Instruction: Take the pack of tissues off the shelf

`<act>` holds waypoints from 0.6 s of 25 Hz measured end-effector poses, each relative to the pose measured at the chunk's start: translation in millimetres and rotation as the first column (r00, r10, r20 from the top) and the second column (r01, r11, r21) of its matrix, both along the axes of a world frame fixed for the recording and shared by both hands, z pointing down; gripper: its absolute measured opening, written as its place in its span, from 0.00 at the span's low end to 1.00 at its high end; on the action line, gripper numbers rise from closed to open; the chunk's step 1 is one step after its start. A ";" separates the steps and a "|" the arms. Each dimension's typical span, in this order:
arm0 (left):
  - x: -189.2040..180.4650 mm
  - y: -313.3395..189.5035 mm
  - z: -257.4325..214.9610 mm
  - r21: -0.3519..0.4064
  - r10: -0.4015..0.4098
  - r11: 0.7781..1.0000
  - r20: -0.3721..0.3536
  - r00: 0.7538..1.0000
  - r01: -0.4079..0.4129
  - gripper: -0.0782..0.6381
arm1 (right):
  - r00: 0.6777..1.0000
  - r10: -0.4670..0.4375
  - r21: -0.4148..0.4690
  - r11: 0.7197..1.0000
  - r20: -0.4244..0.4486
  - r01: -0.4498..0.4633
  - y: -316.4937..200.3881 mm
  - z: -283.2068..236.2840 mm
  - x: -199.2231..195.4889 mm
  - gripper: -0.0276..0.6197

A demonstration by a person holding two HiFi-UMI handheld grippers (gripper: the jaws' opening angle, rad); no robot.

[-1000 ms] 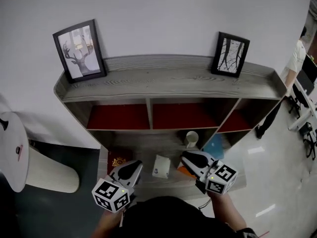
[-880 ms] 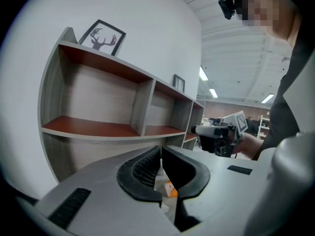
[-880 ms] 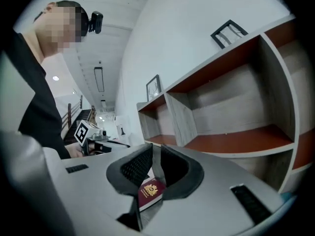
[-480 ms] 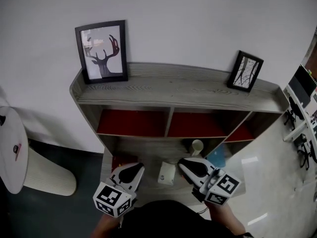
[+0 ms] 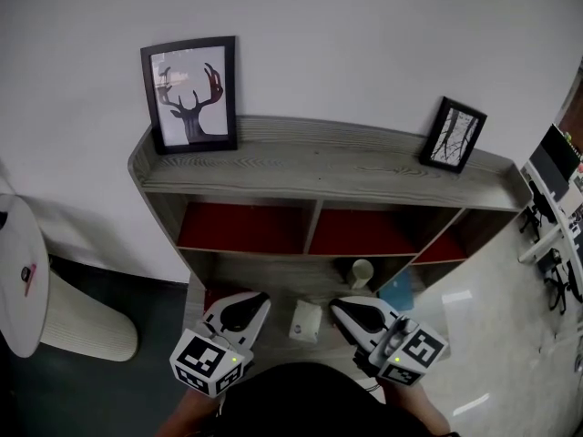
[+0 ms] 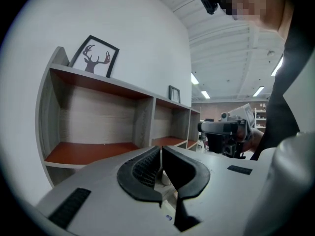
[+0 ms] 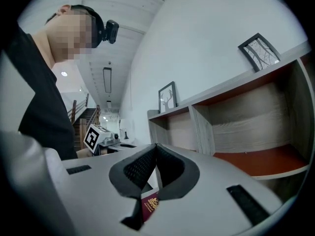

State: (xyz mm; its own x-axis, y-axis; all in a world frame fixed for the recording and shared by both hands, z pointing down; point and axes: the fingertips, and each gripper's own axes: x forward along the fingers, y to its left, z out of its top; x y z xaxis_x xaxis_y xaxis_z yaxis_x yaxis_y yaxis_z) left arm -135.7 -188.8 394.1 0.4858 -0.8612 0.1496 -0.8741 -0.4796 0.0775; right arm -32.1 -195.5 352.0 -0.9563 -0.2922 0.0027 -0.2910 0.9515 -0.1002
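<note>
Soft, even indoor light; strong fisheye bend in every view.
In the head view the wall (image 5: 364, 44) is lit brightly and evenly, the shelf (image 5: 319, 167) compartments are left in shade, and pale glare patches are seen on the floor (image 5: 510, 353) at the right. Ceiling lights (image 6: 205, 95) are shown as bright strips in the left gripper view. Straight edges are curved towards the borders, and both gripper views are ringed by a black vignette.

No words or numbers can be read anywhere. The red booklet (image 7: 150, 204), at six o'clock in the right gripper view, bears a gold crest with lettering too small to read. Any print on the pack of tissues (image 5: 306, 320) is likewise too small.
</note>
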 end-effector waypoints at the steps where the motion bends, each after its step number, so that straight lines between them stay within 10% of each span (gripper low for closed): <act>1: 0.5 -0.3 0.0 0.000 0.000 1.000 0.000 1.000 0.000 0.14 | 1.000 0.000 -0.001 1.000 0.000 0.000 -0.9 0.1 0.4 0.07; 15: 2.2 -0.6 2.9 -0.019 -0.027 0.999 -0.007 1.000 0.027 0.14 | 1.000 -0.025 -0.046 0.999 -0.012 0.025 -8.7 11.4 2.3 0.07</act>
State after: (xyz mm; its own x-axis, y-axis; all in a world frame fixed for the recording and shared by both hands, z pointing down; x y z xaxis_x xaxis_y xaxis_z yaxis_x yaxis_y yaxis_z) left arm -133.5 -189.4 397.0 0.4638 -0.8710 0.1622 -0.8859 -0.4544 0.0929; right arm -29.7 -204.3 363.3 -0.9631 -0.2676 0.0279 -0.2688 0.9529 -0.1407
